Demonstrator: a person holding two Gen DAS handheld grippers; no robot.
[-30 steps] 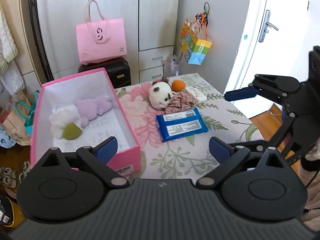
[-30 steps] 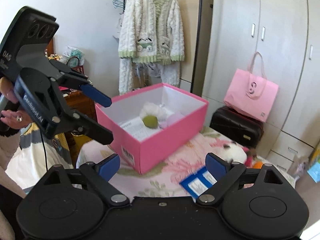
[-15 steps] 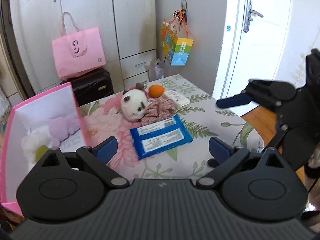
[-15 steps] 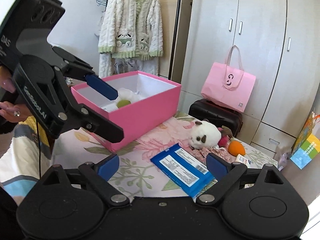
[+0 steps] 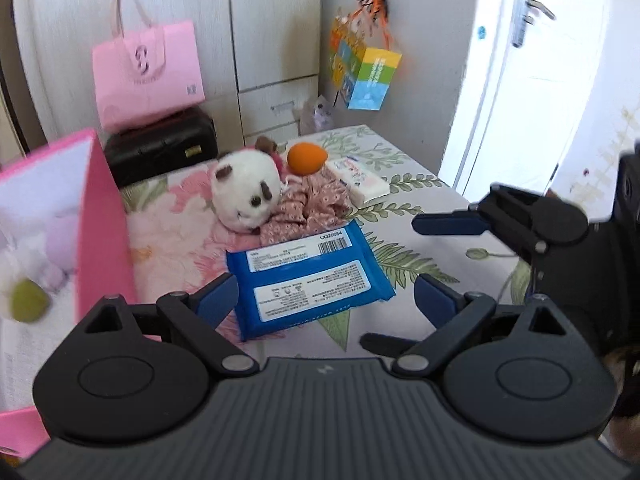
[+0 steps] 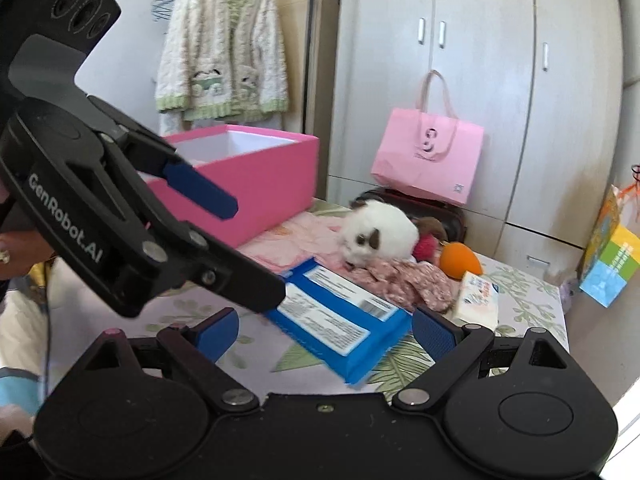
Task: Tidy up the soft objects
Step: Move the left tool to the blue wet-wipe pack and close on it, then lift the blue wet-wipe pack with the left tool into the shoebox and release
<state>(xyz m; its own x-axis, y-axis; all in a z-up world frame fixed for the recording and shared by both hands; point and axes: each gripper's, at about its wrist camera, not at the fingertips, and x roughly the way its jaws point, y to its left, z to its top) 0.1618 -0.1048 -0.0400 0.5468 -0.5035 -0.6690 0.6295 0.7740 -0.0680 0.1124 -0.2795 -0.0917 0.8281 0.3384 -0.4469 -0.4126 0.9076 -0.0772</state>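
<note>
Hovering with jaws spread wide and pinching nothing, the left gripper and right gripper both face the blue wet-wipe pack on the floral-covered table.

From the left wrist view, the blue pack lies flat just ahead of the left gripper's pads, near the table's near edge, and the right gripper reaches in from the right edge with one blue pad above the cloth. Beyond the pack sits a crumpled floral cloth, with a white plush panda against it, an orange beauty sponge behind it and a small white tissue pack toward the far right corner. The pink box stands at the table's left edge, holding a white flower plush and a blurred lilac soft toy. Past the far edge, a pink tote bag rests on a black suitcase.
</note>
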